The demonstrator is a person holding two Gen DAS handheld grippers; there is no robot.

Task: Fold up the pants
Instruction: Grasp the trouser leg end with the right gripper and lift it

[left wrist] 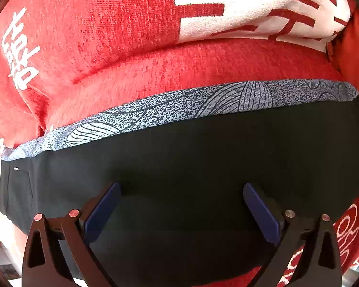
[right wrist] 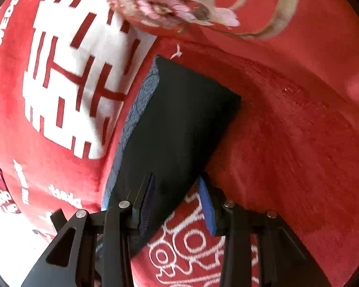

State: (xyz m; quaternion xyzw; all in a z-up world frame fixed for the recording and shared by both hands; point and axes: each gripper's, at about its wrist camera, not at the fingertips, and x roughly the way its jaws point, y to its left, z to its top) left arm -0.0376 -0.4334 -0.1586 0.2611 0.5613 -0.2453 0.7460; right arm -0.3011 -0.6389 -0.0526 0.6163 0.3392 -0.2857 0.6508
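My left gripper (left wrist: 182,211) has its blue pads (left wrist: 103,211) spread wide, hovering over the black pants (left wrist: 203,157) and pinching nothing. My right gripper (right wrist: 177,203) is also parted, its pads either side of the near right edge of the fabric, one over the cloth, one over the red blanket (right wrist: 287,131); I cannot tell whether it touches. The pants lie already folded into a compact dark slab on the blanket, a grey patterned layer (left wrist: 191,105) showing along the far edge. In the left view the long axis runs left to right; in the right view it points away from me. I judge the step as squaring or releasing: keep edges aligned, avoid dragging the top layer.
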